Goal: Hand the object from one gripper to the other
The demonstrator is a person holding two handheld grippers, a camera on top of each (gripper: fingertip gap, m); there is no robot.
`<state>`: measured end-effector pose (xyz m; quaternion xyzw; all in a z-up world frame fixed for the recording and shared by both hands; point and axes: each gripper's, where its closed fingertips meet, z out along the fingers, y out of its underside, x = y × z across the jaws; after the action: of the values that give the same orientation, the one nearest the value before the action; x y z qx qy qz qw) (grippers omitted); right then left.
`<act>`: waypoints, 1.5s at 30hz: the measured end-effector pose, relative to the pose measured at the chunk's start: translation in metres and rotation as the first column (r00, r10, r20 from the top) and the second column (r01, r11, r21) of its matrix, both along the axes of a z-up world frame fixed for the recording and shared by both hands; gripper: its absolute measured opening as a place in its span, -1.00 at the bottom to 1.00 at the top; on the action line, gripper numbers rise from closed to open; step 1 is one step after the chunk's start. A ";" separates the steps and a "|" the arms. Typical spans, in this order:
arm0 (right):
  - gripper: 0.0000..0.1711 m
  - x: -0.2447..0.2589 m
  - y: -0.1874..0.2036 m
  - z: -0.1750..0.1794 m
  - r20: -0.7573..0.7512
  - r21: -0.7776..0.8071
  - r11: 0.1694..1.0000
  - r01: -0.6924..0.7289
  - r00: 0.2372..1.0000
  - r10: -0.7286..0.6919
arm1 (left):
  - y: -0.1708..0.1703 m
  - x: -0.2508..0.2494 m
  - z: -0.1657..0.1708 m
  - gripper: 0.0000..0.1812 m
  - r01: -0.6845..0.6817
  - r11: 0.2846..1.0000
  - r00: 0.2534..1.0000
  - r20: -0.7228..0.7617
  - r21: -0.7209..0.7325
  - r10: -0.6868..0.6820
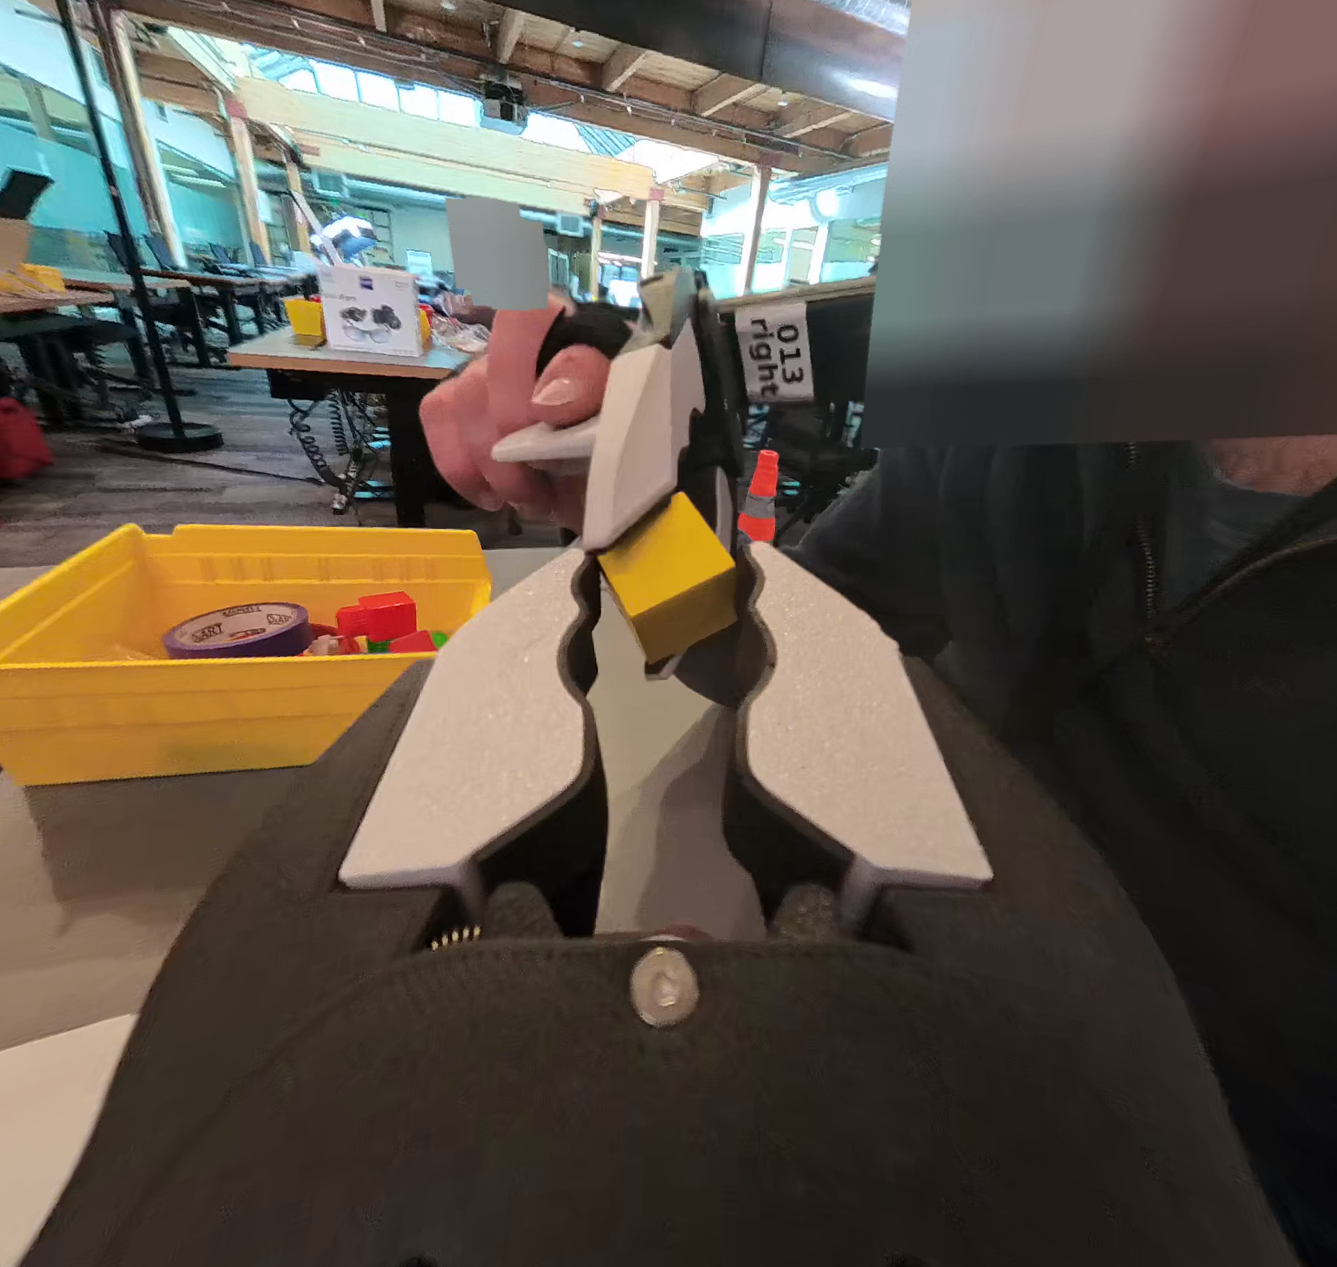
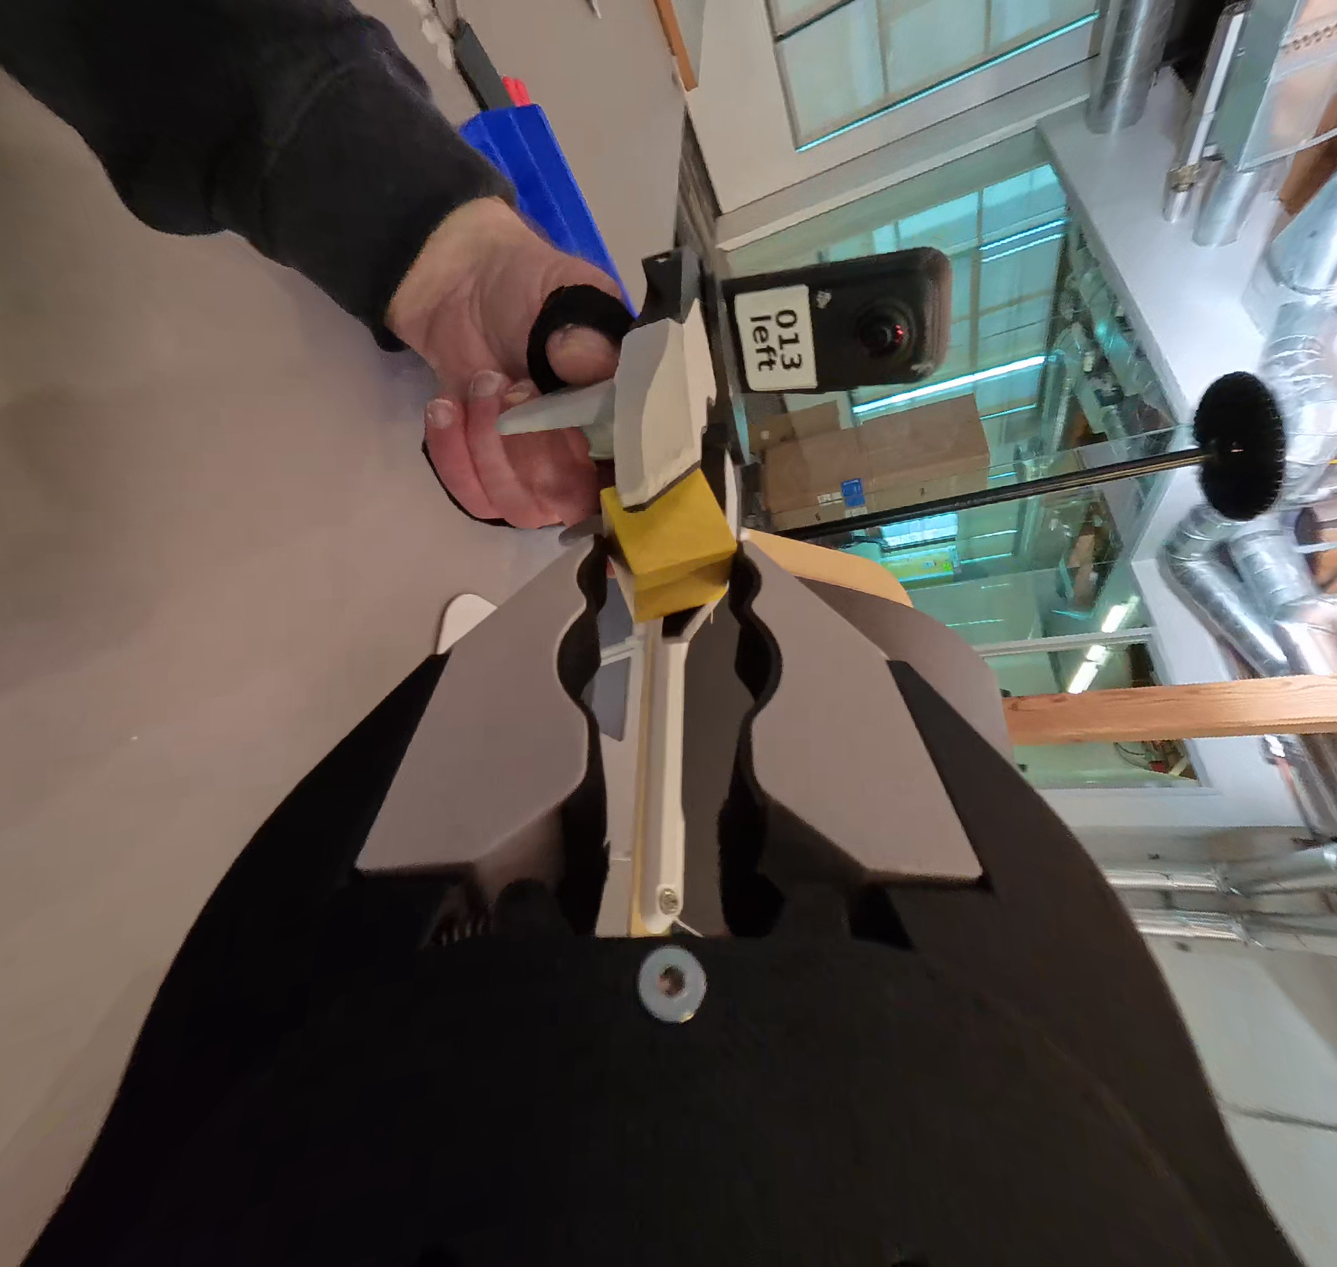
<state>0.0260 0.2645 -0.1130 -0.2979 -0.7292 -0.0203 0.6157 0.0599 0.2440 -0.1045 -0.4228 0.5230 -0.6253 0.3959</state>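
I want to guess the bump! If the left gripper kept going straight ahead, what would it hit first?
The left gripper would first meet the small yellow cube-shaped block, already between its fingertips, then right behind it the white fingers of the right gripper holding that block. Depth is hard to judge.

1. Both views were brightly and evenly lit by daylight from skylights (image 1: 405, 93) and tall windows (image 2: 933, 24).
2. Window areas were overexposed, with a teal cast.
3. Shadows were soft; one lay on the table (image 1: 108, 849) beside the yellow bin (image 1: 217, 711).
4. Wide-angle distortion bent ceiling beams (image 1: 506, 24) and ducts (image 2: 1244, 625) at the edges.
5. The near black gripper housing (image 2: 651, 1124) was underexposed in the right wrist view, showing little detail.
6. The yellow block (image 1: 669, 581) was sharp; the background was slightly soft.
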 end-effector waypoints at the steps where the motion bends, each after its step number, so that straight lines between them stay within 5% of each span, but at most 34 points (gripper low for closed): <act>1: -0.65 0.000 0.000 -0.002 0.009 -0.012 1.000 -0.005 1.000 0.005 | -0.001 0.000 -0.003 -0.61 0.017 1.000 1.000 -0.006 -0.002 -0.017; 10: -0.68 0.000 -0.002 -0.005 -0.005 -0.119 0.993 -0.025 1.000 0.025 | -0.005 -0.002 -0.008 -0.59 0.065 0.998 0.998 -0.021 -0.021 -0.065; 13: -0.70 0.005 0.008 0.006 -0.092 -0.209 0.978 -0.013 0.996 -0.007 | 0.009 -0.003 -0.003 -0.48 -0.072 0.996 0.997 0.005 0.049 0.072; 16: -0.70 0.013 0.017 0.020 -0.203 -0.346 0.937 -0.043 0.979 -0.029 | 0.030 -0.008 0.001 -0.37 -0.305 0.922 0.952 0.040 0.237 0.305; 19: -0.70 0.019 0.021 0.032 -0.301 -0.513 0.850 -0.119 0.952 -0.048 | 0.043 -0.015 0.013 -0.33 -0.519 0.708 0.845 0.163 0.479 0.509; 21: -0.70 0.021 0.018 0.035 -0.339 -0.641 0.742 -0.199 0.940 -0.040 | 0.048 -0.016 0.018 -0.31 -0.601 0.450 0.743 0.255 0.661 0.618; 25: -0.70 0.021 0.016 0.032 -0.381 -0.820 0.475 -0.319 0.924 -0.037 | 0.050 -0.006 0.013 -0.27 -0.500 -0.051 0.613 0.394 0.865 0.685; 28: -0.70 0.020 0.010 0.023 -0.365 -0.885 0.313 -0.346 0.931 -0.004 | 0.048 0.002 0.016 -0.24 -0.478 -0.228 0.570 0.497 0.848 0.654; 31: -0.70 0.020 0.006 0.011 -0.318 -0.921 0.227 -0.316 0.948 0.026 | 0.045 0.006 0.014 -0.24 -0.454 -0.263 0.580 0.507 0.851 0.638; 37: -0.70 0.023 -0.002 -0.012 -0.226 -0.957 0.165 -0.238 0.970 0.090 | 0.030 0.017 -0.006 -0.49 -0.315 -0.180 0.687 0.354 0.932 0.634; 44: -0.68 0.025 0.001 -0.013 -0.224 -0.950 0.205 -0.237 0.971 0.086 | 0.033 0.018 -0.013 -0.68 -0.287 -0.107 0.679 0.281 0.952 0.678; 45: -0.52 0.026 0.004 -0.009 -0.238 -0.937 0.246 -0.249 0.968 0.074 | 0.036 0.016 -0.009 -0.68 -0.321 -0.078 0.662 0.283 0.944 0.694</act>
<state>0.0518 0.2688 -0.1217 -0.5334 -0.5714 0.5103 0.3585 0.0756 0.2796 -0.1136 -0.3254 0.6351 0.1279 0.6887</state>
